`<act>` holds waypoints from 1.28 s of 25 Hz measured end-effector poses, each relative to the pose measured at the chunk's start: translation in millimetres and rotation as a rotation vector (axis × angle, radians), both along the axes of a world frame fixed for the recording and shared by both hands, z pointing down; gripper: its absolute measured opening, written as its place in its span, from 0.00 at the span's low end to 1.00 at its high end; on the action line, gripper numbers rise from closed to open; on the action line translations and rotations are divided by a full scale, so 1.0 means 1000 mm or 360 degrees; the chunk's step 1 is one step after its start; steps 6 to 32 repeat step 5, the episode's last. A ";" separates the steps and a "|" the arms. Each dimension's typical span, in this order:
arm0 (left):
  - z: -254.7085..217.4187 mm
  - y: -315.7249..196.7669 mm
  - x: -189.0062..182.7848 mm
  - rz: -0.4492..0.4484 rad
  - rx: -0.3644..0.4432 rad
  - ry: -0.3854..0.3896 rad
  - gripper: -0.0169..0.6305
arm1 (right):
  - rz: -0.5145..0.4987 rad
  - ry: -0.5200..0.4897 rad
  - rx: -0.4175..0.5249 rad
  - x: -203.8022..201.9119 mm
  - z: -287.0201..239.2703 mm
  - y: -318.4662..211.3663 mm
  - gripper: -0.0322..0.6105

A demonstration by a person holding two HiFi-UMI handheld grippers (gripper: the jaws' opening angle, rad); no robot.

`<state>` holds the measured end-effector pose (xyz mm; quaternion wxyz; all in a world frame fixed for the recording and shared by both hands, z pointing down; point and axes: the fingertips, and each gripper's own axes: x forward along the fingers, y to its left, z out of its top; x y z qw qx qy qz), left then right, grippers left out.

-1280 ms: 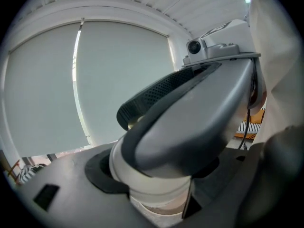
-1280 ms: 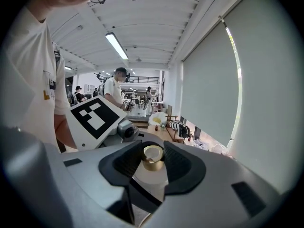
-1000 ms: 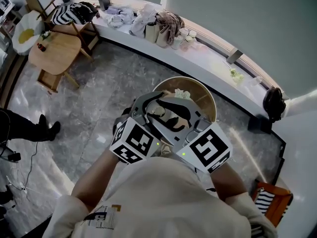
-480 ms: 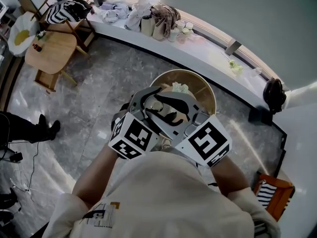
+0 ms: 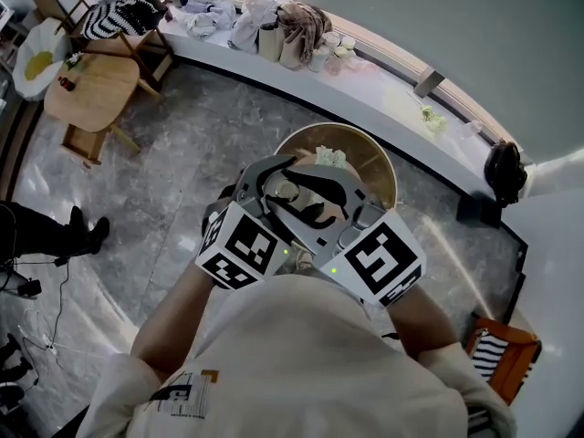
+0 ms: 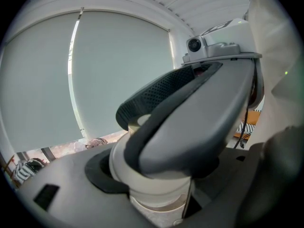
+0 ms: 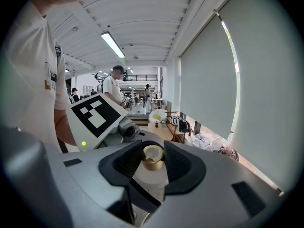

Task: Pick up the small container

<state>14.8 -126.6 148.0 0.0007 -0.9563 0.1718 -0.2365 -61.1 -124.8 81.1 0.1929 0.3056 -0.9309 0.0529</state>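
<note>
The small container (image 5: pixel 288 190) is a white cylinder (image 7: pixel 152 178) with a gold cap (image 7: pixel 153 156), held up in front of my chest above the round wooden table (image 5: pixel 370 153). My two grippers cross at it. The right gripper (image 7: pixel 153 164) has a black pad against each side of it. In the left gripper view the container (image 6: pixel 152 186) sits between the left gripper (image 6: pixel 154 196) jaws, against the left black pad, and one finger (image 6: pixel 190 122) of the right gripper covers its top. In the head view the left gripper (image 5: pixel 276 186) and right gripper (image 5: pixel 308 199) meet over the table.
A crumpled pale thing (image 5: pixel 330 159) lies on the round table. A white ledge (image 5: pixel 383 99) with clothes and jars runs along the window. A wooden table (image 5: pixel 91 94) and chair stand far left, and a person's legs (image 5: pixel 46 235) are nearby. An orange box (image 5: pixel 502 354) sits bottom right.
Both grippers stay crossed on the container in the same place. Only the head view has shifted a little.
</note>
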 end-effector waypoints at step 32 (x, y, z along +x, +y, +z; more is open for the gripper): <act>0.003 0.004 -0.002 0.0005 0.0015 -0.0020 0.56 | -0.0005 0.0001 0.0005 -0.002 0.002 0.004 0.27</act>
